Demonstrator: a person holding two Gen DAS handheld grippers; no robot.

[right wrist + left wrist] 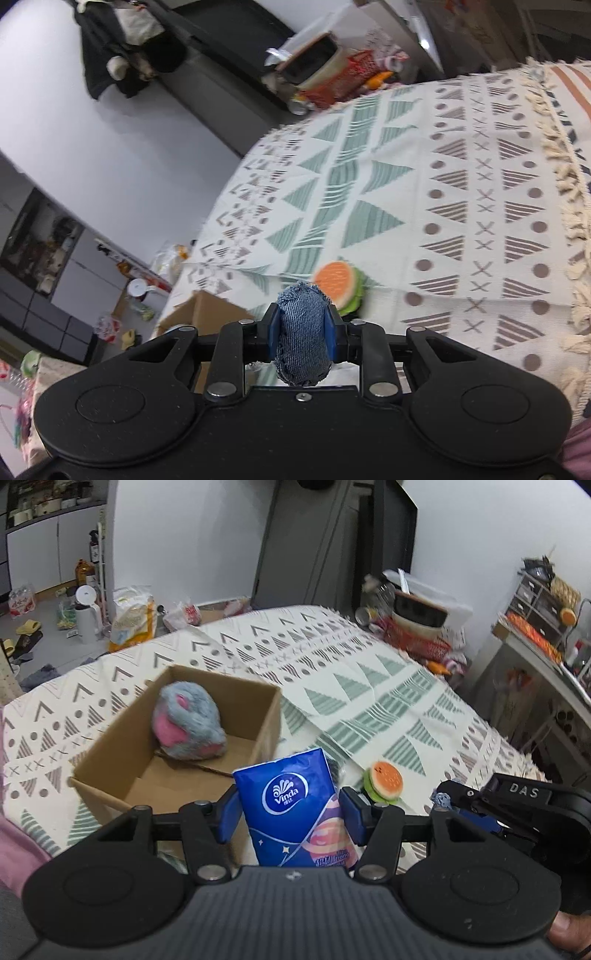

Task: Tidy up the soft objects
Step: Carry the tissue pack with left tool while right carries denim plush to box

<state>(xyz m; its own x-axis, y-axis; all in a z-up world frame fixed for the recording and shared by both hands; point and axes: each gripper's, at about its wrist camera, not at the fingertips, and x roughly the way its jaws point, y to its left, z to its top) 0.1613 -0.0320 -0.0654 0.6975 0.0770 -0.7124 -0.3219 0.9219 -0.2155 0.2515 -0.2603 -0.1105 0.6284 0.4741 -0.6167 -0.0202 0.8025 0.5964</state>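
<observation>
Blue Vinda tissue pack (299, 808) clamped between blue pads of left gripper (290, 814), held upright just right of open brown cardboard box (177, 775). Grey-and-pink plush toy (188, 722) seen inside box. Rolled blue denim cloth (303, 332) pinched tight in right gripper (303, 332). Orange-and-green burger-shaped squishy toy (382, 782) lying on patterned cream blanket (369, 686), right of box, beyond both grippers.

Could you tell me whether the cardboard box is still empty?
No, a grey and pink plush toy already lies inside the cardboard box in the left wrist view.
</observation>
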